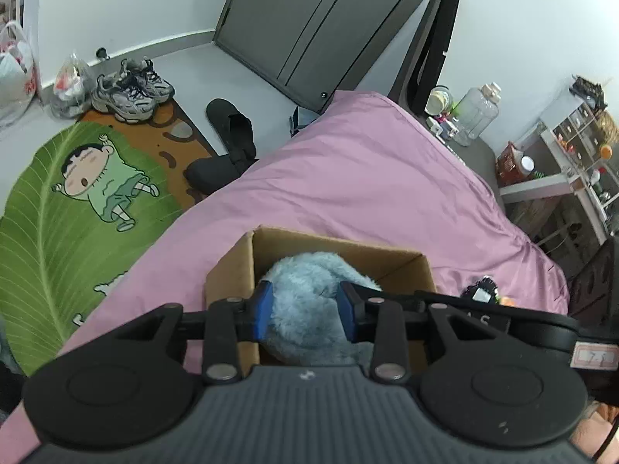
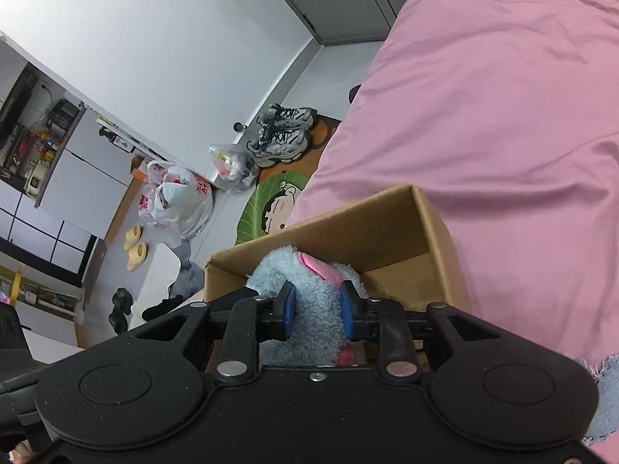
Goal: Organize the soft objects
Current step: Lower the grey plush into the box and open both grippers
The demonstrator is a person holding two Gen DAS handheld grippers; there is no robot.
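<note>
a pink bed (image 1: 367, 178) fills most of the room. on the floor beside it lie a green leaf rug (image 1: 58, 208) with a cartoon child on it, grey sneakers (image 1: 131, 89), black slippers (image 1: 232, 131) and plastic bags (image 2: 178, 201). a brown cardboard box (image 1: 340, 247) sits on the bed, open at the top, with nothing blocking it. a fluffy blue soft toy (image 1: 309, 282) with a pink patch (image 2: 321, 268) is partly inside the box. the left hand-held gripper (image 1: 307, 309) squeezes the toy between its blue pads. the right hand-held gripper (image 2: 317, 309) also pinches the toy's fur. red writing on a bag is too blurry to read.
</note>
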